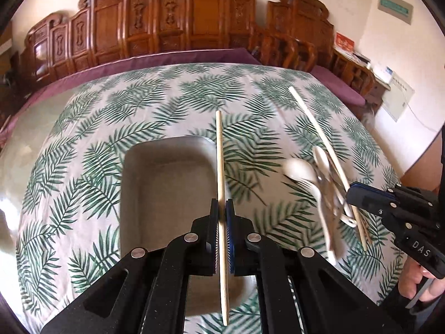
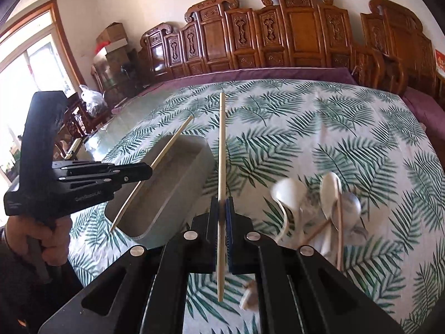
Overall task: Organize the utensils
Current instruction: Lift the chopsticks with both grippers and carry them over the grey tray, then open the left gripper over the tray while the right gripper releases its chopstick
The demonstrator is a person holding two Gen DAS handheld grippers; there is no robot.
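Note:
My left gripper (image 1: 222, 205) is shut on a wooden chopstick (image 1: 220, 156), held above the right edge of a grey rectangular tray (image 1: 167, 183). It also shows in the right wrist view (image 2: 150, 171), over the tray (image 2: 178, 183) with its chopstick (image 2: 169, 144). My right gripper (image 2: 222, 203) is shut on a second chopstick (image 2: 221, 144), lifted beside the tray. In the left wrist view the right gripper (image 1: 351, 192) holds that chopstick (image 1: 319, 128) over a pile of white and metal spoons (image 1: 319, 178). The spoons (image 2: 328, 203) lie right of my right gripper.
The table wears a palm-leaf cloth (image 1: 167, 103). A carved wooden bench back (image 1: 194, 22) runs along the far side, with purple cushions (image 1: 167, 61). Another chopstick (image 2: 340, 222) lies among the spoons. Boxes and a window (image 2: 33, 64) are at far left.

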